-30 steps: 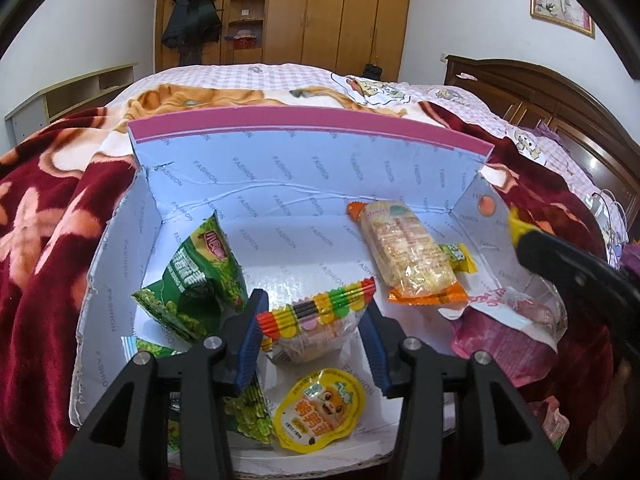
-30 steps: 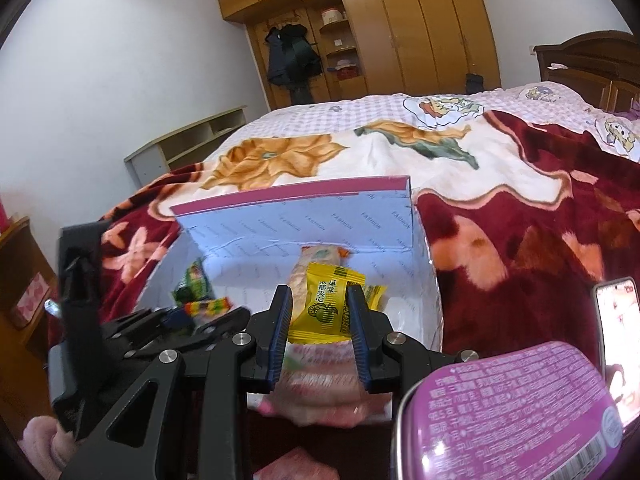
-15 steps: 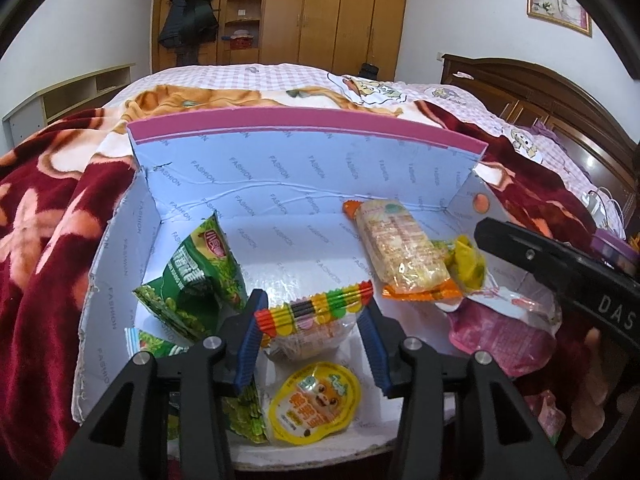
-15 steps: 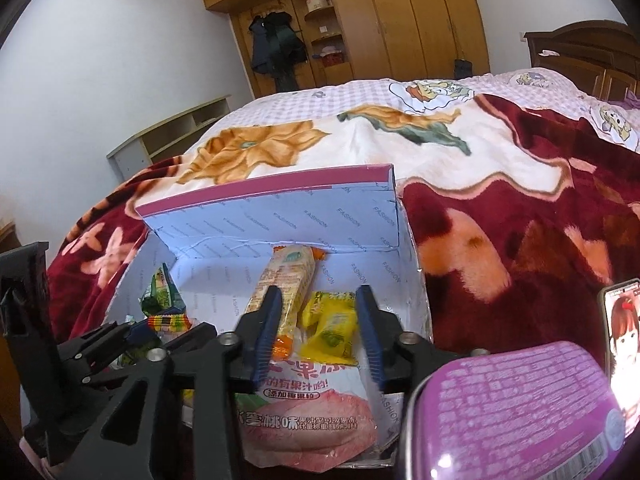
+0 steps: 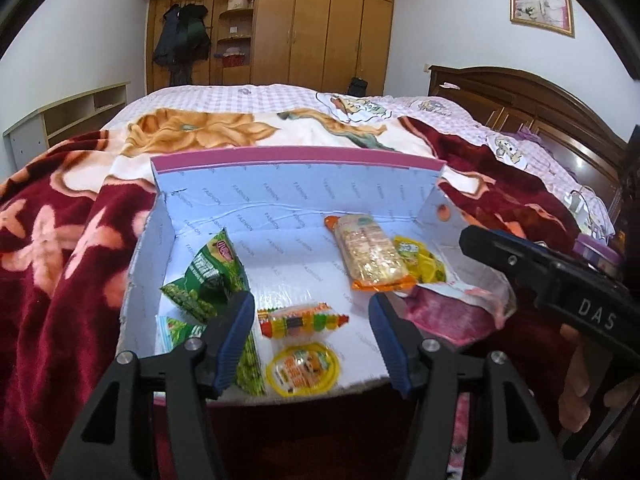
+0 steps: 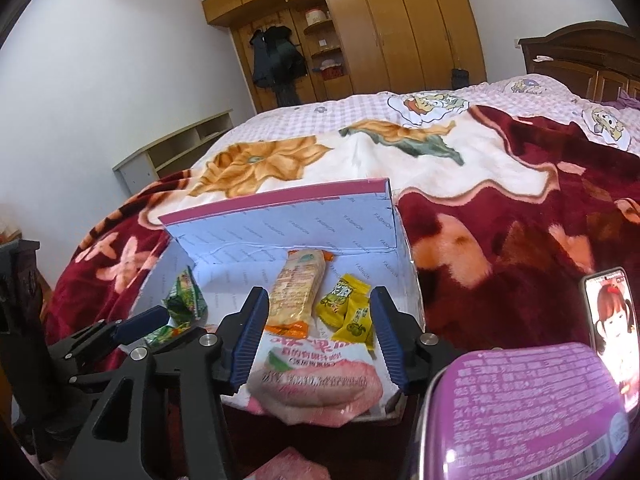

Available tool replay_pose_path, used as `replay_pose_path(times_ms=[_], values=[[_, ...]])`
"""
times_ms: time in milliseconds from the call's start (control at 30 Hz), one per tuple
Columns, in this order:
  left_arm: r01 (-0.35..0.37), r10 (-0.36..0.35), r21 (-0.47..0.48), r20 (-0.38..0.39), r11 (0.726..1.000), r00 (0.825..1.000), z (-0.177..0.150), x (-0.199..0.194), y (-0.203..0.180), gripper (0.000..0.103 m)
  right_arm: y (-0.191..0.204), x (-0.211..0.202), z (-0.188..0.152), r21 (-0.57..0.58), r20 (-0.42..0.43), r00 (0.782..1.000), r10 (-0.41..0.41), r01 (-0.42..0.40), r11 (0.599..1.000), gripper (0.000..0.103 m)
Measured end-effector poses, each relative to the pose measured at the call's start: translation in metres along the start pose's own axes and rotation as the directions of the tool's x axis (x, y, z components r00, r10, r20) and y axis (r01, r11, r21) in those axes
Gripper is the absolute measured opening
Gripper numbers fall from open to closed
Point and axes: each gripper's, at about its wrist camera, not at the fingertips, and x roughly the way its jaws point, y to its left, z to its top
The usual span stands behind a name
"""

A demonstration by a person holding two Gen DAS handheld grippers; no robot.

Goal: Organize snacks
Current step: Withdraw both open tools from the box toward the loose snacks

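Just opened wider, both: left gripper (image 5: 312,316) off the striped candy pack (image 5: 302,320), right gripper (image 6: 318,320) off 2 yellow packets (image 6: 348,308), all lying in box (image 5: 280,196). Purple tin (image 6: 532,408) clear only from right wrist; jelly cup (image 5: 304,368) only left.

walls: white | wardrobe (image 5: 304,28): wood, far wall | headboard (image 5: 532,100): dark wood | low shelf unit (image 5: 68,116), possibly empty

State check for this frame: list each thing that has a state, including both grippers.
Box: open, front side folded down.
Left gripper: open, jaws just widened, holds nothing.
Right gripper: open, jaws just widened, holds nothing.
Striped candy: lying loose in the box.
Yellow packets: lying loose in the box.
Phone: screen on.
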Motion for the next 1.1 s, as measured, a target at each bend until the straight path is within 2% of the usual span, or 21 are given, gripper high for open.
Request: replay_pose_path(times_ms=[367, 767, 1100], values=[[0.030, -0.029, -0.013, 0.018, 0.999, 0.999, -0.014, -0.038, -0.001, 0.063, 0.007, -0.032, -0.017, 0.002, 0.010, 1.000, 0.020, -0.021, 1.000, 0.054], [0.074, -0.074, -0.002, -0.020, 0.997, 0.997, -0.042, -0.059, -0.010, 0.063, 0.013, -0.060, -0.044, 0.016, -0.008, 1.000, 0.024, -0.024, 1.000, 0.054], [0.100, -0.099, 0.009, -0.073, 0.995, 0.992, -0.065, -0.060, -0.020, 0.063, 0.017, -0.076, -0.067, 0.012, -0.032, 0.999, 0.016, -0.015, 1.000, 0.054]])
